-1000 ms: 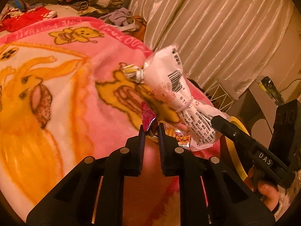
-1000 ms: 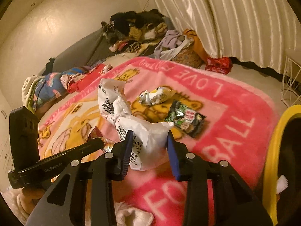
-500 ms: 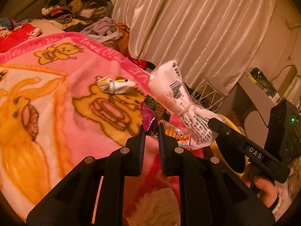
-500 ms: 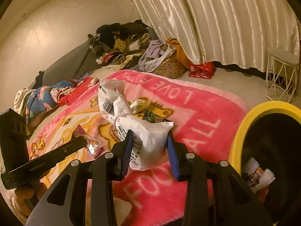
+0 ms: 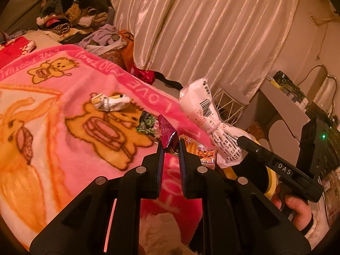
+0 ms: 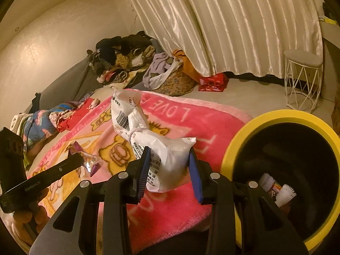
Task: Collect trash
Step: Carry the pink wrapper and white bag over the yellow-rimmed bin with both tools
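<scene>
Fluffy fleece blanket (image 6: 176, 114), glossy satin curtain (image 6: 233, 25), crinkled plastic white bag (image 6: 167, 155), shiny foil wrapper (image 5: 167, 133)

The left gripper (image 5: 171, 148) was matte black, with silver screws at its finger pivots and blue pads. At four o'clock, the right gripper (image 6: 167, 159) bore white "DAS" lettering.

Trash pieces and other things, counted

Two grippers, each gripping one piece: a white bag (image 6: 163, 159) and a purple wrapper (image 5: 166, 135). Two more wrappers lie on the blanket (image 5: 63, 131): one silver-yellow (image 5: 110, 104), one green (image 5: 147, 124). Beside the blanket stand one yellow-rimmed bin (image 6: 244, 140) and one wire stool (image 6: 301, 80).
</scene>
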A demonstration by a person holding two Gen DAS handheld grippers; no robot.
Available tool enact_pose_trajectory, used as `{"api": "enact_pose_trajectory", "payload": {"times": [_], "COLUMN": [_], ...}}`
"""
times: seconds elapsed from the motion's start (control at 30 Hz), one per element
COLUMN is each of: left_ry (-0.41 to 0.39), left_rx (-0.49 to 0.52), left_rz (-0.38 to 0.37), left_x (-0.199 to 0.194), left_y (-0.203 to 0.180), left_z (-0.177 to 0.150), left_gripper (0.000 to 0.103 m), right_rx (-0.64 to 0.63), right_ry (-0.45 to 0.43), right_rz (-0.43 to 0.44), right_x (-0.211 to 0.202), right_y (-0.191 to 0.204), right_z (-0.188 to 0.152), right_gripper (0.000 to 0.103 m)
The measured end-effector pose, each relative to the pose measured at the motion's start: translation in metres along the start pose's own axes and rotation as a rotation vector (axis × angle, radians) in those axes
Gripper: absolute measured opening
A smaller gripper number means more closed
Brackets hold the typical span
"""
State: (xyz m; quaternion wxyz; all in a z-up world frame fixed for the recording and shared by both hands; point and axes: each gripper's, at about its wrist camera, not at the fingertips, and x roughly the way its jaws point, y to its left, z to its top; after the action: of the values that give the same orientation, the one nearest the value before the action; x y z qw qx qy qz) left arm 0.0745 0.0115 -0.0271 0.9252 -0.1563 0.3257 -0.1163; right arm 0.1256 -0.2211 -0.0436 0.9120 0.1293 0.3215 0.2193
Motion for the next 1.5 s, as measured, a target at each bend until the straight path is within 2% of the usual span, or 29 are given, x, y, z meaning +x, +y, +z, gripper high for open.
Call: {"api": "enact_pose_trajectory", "payload": {"times": [0.63,1.5], "left_ry": [0.002,0.022], "left_rx": [0.061,0.161], "left_rz": [-0.048,-0.126], "left_x": [0.006,0.025], "left_y": [-0.038,-0.093], "left_z": [-0.002,-0.007], "left_gripper": [0.009,0.009], "right_rx": [0.048,0.158], "right_ry": [-0.045,-0.091], "right_rz": [-0.069,-0.232], "right_x": [-0.028,-0.060], "right_y": [-0.027,-0.080], "right_z": [-0.002,-0.012], "right_gripper": [0.034,0.034]}}
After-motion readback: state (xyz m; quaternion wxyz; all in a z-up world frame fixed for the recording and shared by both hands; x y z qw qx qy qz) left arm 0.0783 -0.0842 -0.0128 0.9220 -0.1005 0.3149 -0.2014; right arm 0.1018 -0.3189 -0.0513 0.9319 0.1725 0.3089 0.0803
